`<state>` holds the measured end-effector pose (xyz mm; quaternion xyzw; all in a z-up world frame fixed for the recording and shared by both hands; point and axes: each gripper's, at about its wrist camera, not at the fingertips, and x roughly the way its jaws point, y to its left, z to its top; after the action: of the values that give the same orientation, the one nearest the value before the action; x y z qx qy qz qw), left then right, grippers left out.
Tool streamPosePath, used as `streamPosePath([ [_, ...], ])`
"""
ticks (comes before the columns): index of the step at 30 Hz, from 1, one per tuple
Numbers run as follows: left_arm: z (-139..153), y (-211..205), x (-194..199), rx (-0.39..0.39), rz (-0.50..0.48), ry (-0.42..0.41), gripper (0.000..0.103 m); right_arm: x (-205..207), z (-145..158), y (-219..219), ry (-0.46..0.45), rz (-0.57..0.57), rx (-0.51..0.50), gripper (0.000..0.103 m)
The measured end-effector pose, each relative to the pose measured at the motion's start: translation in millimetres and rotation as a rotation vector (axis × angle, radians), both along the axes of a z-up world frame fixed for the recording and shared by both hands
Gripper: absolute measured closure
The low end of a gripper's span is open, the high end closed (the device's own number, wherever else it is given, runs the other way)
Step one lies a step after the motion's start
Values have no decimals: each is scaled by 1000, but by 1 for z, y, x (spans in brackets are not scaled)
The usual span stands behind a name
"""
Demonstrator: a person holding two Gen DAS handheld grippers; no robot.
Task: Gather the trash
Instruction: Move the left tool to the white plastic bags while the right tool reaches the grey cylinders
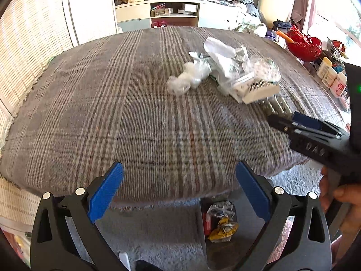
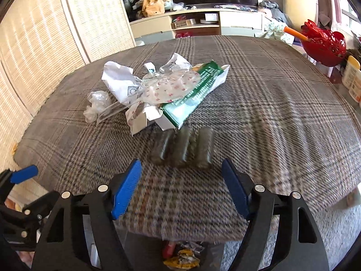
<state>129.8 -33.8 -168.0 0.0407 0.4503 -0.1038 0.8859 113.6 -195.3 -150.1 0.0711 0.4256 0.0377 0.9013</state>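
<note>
Left gripper (image 1: 179, 189): spread wide, nothing between the pads.
Right gripper (image 2: 181, 189): spread, empty — just short of three grey-green rolls (image 2: 182, 148).
Trash pile (image 2: 155, 90): mid-blanket, blurred.
Bin (image 1: 220, 221): below the table edge — partly hidden.

Ahead of the tongs spreads a grey plaid woven cloth (image 1: 135, 113); beyond it, a cream open-shelved cabinet (image 2: 196, 23). Left, pale woven-reed panels (image 1: 29, 43). Beneath, grey shaggy carpet (image 1: 158, 232). Bright daylight from the right.
</note>
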Motion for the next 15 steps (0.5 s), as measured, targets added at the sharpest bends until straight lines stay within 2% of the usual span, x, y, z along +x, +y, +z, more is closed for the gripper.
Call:
streamPosePath([
  [3, 1, -4, 9, -5, -2, 0, 9, 5, -1, 1, -10, 2, -25, 28],
  [5, 2, -7, 15, -11, -6, -1, 9, 8, -2, 1, -17, 1, -44, 34],
  [7, 3, -9, 21, -16, -9, -4, 9, 12, -2, 3, -22, 1, -62, 36],
  [12, 4, -21, 32, -32, -33, -15, 9, 5, -1, -7, -19, 19, -49, 37],
  [15, 6, -31, 40, -50, -65, -28, 17, -3, 1, -21, 0, 16, -23, 37],
])
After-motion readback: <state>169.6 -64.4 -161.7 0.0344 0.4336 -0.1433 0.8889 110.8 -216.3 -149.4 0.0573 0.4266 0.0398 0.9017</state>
